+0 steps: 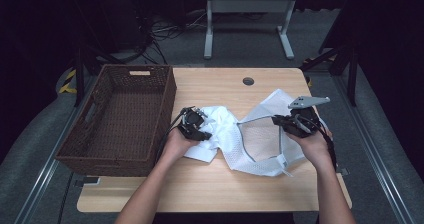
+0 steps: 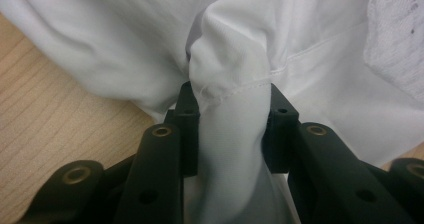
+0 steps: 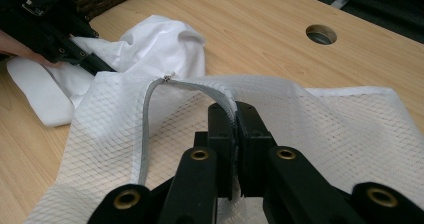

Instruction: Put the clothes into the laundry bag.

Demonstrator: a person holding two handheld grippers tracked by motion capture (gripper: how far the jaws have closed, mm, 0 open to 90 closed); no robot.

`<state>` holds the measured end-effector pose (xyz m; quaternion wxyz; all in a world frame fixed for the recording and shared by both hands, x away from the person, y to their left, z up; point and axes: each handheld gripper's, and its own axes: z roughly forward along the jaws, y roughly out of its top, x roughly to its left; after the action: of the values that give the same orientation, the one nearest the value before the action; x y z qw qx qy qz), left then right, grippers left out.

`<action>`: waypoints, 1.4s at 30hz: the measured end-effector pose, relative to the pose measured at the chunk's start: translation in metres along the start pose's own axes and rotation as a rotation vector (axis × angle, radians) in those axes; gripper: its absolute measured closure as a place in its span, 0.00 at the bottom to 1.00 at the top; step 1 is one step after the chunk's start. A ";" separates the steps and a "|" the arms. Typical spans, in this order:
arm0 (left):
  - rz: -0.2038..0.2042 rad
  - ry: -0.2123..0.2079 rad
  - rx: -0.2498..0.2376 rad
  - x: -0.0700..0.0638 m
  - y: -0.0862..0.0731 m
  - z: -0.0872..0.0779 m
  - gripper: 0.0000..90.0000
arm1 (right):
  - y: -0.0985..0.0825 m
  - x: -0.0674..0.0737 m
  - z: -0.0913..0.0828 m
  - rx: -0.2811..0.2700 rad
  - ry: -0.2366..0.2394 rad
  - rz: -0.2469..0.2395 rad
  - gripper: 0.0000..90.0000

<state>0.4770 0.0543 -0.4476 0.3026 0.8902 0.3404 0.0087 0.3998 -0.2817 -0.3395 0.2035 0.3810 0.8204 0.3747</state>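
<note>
Left gripper [image 2: 231,111]: jaws clamped on a bunched fold of the white garment [image 2: 150,39], at frame centre. Right gripper [image 3: 233,134]: jaws pinched shut on the grey zipper edge [image 3: 150,104] of the mesh laundry bag [image 1: 260,139], centre-right on the table [image 1: 210,189]. Risk: the bag mouth may sag shut, snagging the garment; the thin fold may slip free.

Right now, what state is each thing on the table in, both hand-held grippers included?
Left hand-held gripper: shut on a bunched fold of white cloth.
Right hand-held gripper: shut on the mesh laundry bag's zipper edge.
White cloth: crumpled, partly at the bag's mouth.
Mesh laundry bag: unzipped, mouth open.
Wicker basket: upright, empty.
</note>
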 end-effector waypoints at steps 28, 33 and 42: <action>-0.070 -0.011 -0.205 -0.009 0.018 -0.082 0.79 | -0.011 -0.021 -0.014 0.007 -0.038 0.036 0.96; -0.049 -0.029 -0.218 -0.016 0.021 -0.092 0.79 | -0.012 -0.023 -0.015 0.011 -0.045 0.042 0.96; 0.017 -0.061 -0.237 -0.034 0.026 -0.110 0.79 | -0.015 -0.028 -0.017 0.006 -0.059 0.052 0.96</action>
<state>0.4421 0.0772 -0.3374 0.4157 0.8509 0.3202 0.0240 0.3996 -0.3175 -0.3386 0.2167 0.4136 0.8049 0.3662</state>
